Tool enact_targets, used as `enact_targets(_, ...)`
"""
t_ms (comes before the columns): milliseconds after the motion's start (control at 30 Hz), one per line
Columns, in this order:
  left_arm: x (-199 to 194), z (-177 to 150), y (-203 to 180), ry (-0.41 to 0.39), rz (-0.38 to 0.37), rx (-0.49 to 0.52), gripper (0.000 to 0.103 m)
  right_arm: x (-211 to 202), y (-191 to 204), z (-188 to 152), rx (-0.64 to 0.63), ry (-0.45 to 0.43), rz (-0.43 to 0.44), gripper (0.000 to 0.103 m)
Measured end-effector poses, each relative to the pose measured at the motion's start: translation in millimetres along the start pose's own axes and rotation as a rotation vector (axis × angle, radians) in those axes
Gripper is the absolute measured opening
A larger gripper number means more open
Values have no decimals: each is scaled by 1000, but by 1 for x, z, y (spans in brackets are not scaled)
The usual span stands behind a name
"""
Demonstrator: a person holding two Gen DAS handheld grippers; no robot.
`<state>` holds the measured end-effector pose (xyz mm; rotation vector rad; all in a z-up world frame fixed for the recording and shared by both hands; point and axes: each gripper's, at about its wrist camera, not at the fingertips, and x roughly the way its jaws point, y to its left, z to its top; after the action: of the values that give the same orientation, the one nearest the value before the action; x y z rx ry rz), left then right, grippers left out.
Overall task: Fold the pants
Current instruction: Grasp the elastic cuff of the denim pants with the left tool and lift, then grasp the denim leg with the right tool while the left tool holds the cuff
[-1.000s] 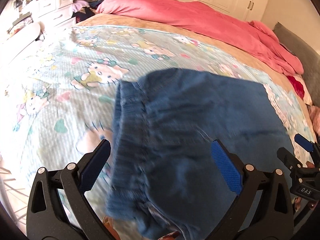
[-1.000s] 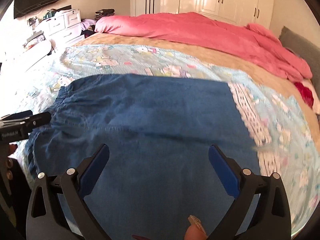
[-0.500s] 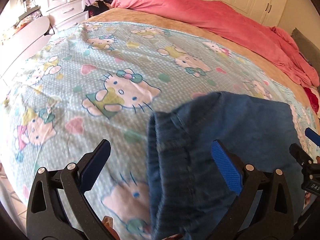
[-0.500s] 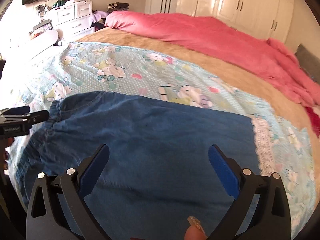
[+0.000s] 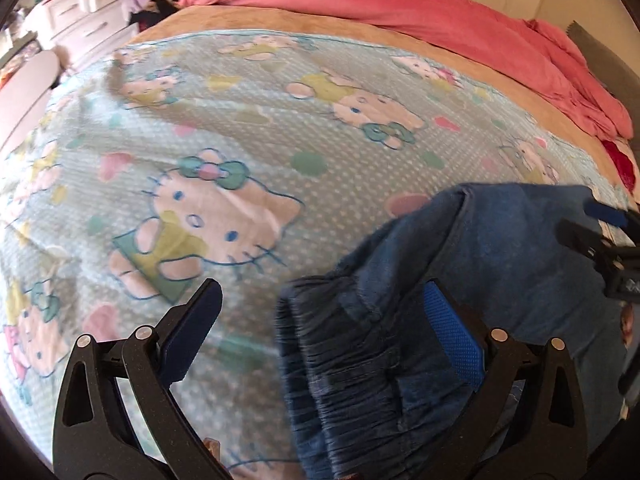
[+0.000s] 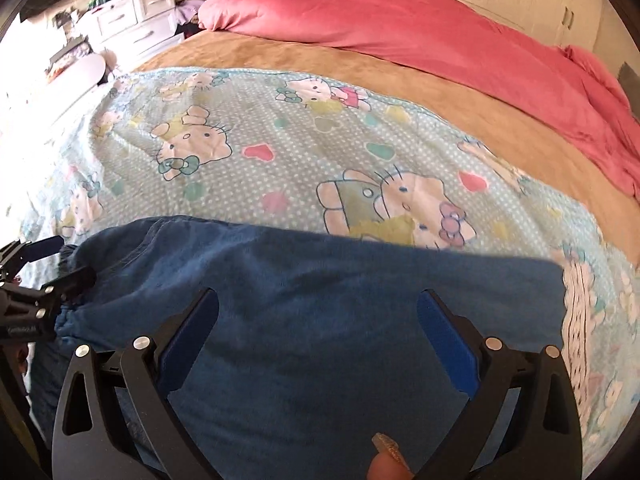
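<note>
The left gripper (image 5: pixel 320 328) stood released, jaws wide over the gathered waistband (image 5: pixel 340 360) of the pants (image 6: pixel 320 320), which lay on the cartoon-print blanket (image 6: pixel 260 148). The right gripper (image 6: pixel 318 336) was likewise released above the leg fabric. Risk: the bunched waistband could let a closing jaw catch one layer only, skewing the fold.

A light-blue cartoon-cat blanket (image 5: pixel 224 128) covers a tan sheet (image 6: pixel 360 64) on the bed. A pink duvet (image 6: pixel 420 28) lies bunched behind it. White drawers (image 6: pixel 136 16) stand beyond.
</note>
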<state>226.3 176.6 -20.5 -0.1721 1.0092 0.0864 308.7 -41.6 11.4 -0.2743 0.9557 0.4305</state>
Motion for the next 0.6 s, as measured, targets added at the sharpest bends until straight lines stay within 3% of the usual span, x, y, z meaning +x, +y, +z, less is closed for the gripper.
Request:
enact_targets(33, 1, -1, -3, -2, -14, 21, 71, 3, 2, 3, -21, -3, -1, 99)
enact_targets(100, 3, -3, -9, -1, -29, 60, 53, 8, 8, 7, -74, -8, -9, 99)
enact_targets(233, -8, -7, -23, -57, -11, 176, 32, 17, 23, 13, -208, -10, -71, 99)
enact_targets(367, -31, -9, -22, -125, -47, 173, 29, 20, 37, 12, -317, -38, -102, 99)
enact_targets(500, -49, -14, -19, -172, -89, 153, 28, 22, 45, 12, -348, -50, -107, 99)
enact_targets(600, -58, -16, -23, -197, -99, 160, 28, 20, 51, 13, -350, -63, -52, 99)
